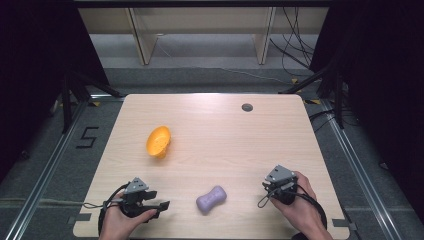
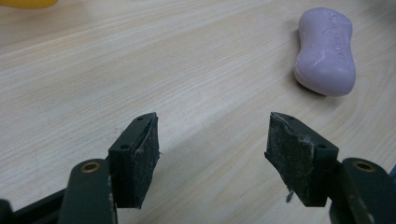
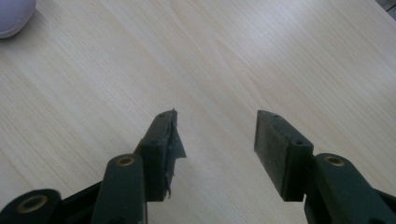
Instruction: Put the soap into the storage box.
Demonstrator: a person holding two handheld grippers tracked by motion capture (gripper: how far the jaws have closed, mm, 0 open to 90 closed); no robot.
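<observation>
A lilac bar of soap [image 1: 211, 199] lies on the wooden table [image 1: 215, 135] near its front edge, between my two grippers. An orange bowl-like dish [image 1: 158, 141] rests on its side at the table's left middle. My left gripper [image 1: 161, 208] sits at the front left, open, jaws pointing right toward the soap [image 2: 325, 51], which lies ahead of it and to the right. My right gripper [image 1: 268, 187] is at the front right, open and empty over bare wood [image 3: 215, 135]. An edge of the soap [image 3: 14, 16] shows at the top left of the right gripper view.
A small dark round grommet [image 1: 247, 107] sits near the table's far edge. Beyond the table are wooden furniture legs [image 1: 142, 40], cables [image 1: 295, 55] on the floor and dark stands at both sides. A sliver of the orange dish [image 2: 28, 3] shows in the left gripper view.
</observation>
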